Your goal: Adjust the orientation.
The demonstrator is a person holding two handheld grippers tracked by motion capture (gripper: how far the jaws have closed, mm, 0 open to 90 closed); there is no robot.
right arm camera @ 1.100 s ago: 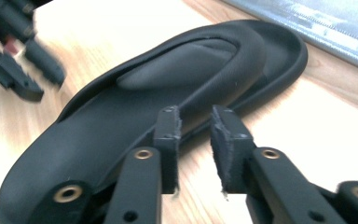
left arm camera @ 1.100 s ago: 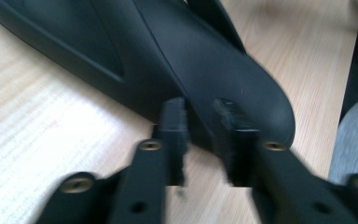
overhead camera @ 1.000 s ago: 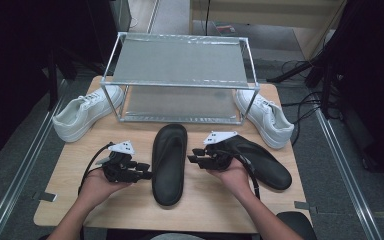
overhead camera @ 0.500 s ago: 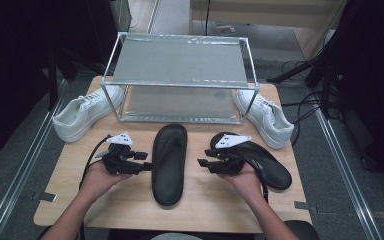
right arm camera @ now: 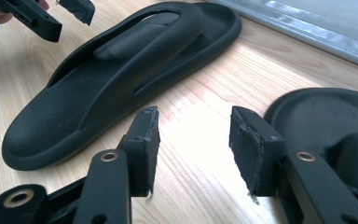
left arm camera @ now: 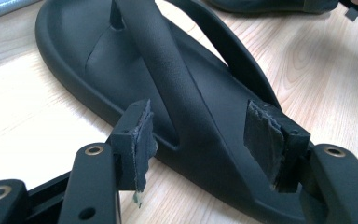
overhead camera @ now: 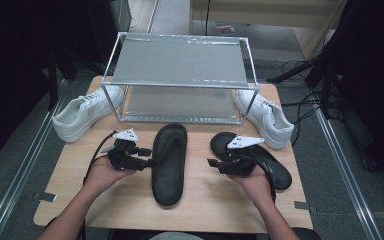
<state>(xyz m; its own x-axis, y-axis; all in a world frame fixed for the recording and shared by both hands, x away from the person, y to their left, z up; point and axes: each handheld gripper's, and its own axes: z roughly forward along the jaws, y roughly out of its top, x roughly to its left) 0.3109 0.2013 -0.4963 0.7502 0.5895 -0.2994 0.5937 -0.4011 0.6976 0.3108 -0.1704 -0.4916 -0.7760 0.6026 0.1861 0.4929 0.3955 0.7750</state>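
Grippers spread beside two black flip-flops

Black moulded rubber flip-flop lies flat on the pale wooden table, toe toward the shelf, just beside the tips of the left gripper. In the left gripper view its thick strap runs up between the two jaws, and the sole's near edge sits at the pads; neither pad presses on it, so the jaws stand apart and hold nothing. They have just been opening.

A second black flip-flop lies under and behind the right gripper, whose jaws point at the bare wood between the two sandals. In the right gripper view that sandal's rounded end sits just beside the right-hand jaw, and only table shows in the gap. These jaws are spread too, having just been opening, and grasp nothing.

Both forearms come in from the near edge of the table, each hand wrapped around its gripper body from below, with the grippers level and aimed inward at each other. A grey three-cornered plate tops each.

Beyond the grippers stands a metal-framed wire shelf rack, with a white lace-up sneaker off its left end and another white sneaker off its right.

The right hand covers the middle of the second flip-flop, so its strap is hard to make out from above. Both gripper views cut off the heel of the sandal nearest their jaws.
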